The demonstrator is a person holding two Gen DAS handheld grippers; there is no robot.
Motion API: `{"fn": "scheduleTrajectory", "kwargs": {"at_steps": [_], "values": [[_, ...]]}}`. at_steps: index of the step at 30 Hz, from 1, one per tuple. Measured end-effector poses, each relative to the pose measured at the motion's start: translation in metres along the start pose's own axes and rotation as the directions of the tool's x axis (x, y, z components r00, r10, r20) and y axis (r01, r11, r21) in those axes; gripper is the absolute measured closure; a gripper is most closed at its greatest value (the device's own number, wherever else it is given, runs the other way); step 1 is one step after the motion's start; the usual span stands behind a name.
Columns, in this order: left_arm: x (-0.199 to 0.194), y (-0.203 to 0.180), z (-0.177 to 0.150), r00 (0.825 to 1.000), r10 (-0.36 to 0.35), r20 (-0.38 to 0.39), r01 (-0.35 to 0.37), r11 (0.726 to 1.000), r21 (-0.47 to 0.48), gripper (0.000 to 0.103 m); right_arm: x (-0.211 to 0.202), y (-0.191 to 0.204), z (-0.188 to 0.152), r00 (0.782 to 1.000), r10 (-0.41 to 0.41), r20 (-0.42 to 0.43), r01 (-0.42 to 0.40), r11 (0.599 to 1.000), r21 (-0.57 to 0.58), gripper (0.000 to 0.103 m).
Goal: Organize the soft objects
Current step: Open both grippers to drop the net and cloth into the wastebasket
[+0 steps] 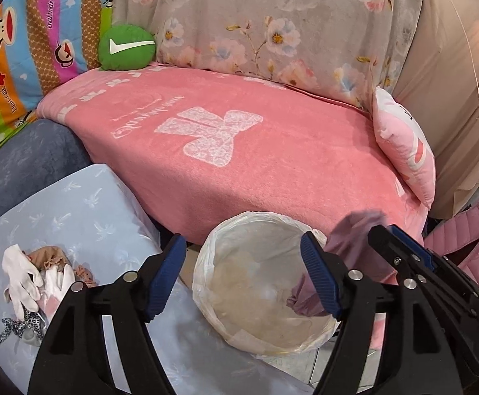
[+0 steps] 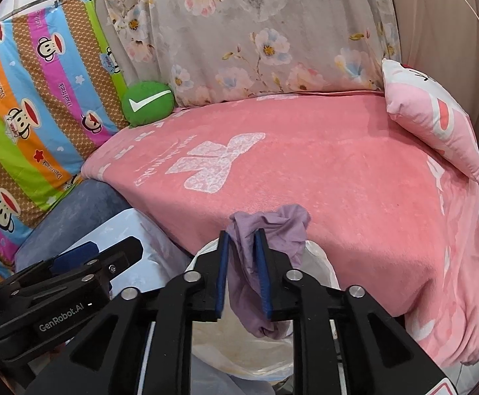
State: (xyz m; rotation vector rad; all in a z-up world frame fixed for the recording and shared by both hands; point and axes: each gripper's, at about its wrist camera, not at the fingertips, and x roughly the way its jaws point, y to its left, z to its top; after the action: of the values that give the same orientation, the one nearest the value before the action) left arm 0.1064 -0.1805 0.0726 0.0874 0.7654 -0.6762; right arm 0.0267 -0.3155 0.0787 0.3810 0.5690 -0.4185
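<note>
My right gripper (image 2: 242, 273) is shut on a mauve cloth (image 2: 266, 230), which hangs between its blue pads over a round bin lined with a white plastic bag (image 2: 318, 256). In the left wrist view the same cloth (image 1: 348, 247) dangles at the right rim of the bin (image 1: 226, 233), with the right gripper (image 1: 401, 247) beside it. My left gripper (image 1: 242, 273) stands open above the bin with nothing between its fingers. A pile of white gloves (image 1: 22, 273), a tan stocking (image 1: 50, 255) and a leopard-print band (image 1: 12, 326) lies on a pale blue cushion (image 1: 84, 210) at the left.
A pink blanket (image 1: 256, 151) covers the sofa seat behind the bin. A green round pillow (image 1: 126, 47) sits at its back left, a pink pillow (image 1: 404, 151) at its right end. A pink quilted jacket (image 1: 463, 247) hangs at the far right.
</note>
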Motion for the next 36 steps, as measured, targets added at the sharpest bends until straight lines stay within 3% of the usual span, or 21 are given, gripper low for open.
{"fn": "scheduleTrajectory", "kwargs": {"at_steps": [3,20,36], "values": [[0.000,0.004,0.000,1.000,0.012,-0.002,-0.012,1.000,-0.015,0.034,-0.002,0.003,0.000,1.000,-0.010,0.010,0.010,1.000,-0.003,0.060],[-0.017,0.048,-0.009,0.997,0.072,0.001,-0.072,0.988,-0.134,0.034,-0.007,0.037,-0.012,1.000,0.008,-0.026,-0.010,0.996,-0.088,0.054],[-0.041,0.105,-0.037,0.984,0.175,-0.011,-0.172,0.950,-0.260,0.034,-0.011,0.098,-0.035,0.995,0.065,-0.071,-0.077,0.979,-0.190,0.047]]}}
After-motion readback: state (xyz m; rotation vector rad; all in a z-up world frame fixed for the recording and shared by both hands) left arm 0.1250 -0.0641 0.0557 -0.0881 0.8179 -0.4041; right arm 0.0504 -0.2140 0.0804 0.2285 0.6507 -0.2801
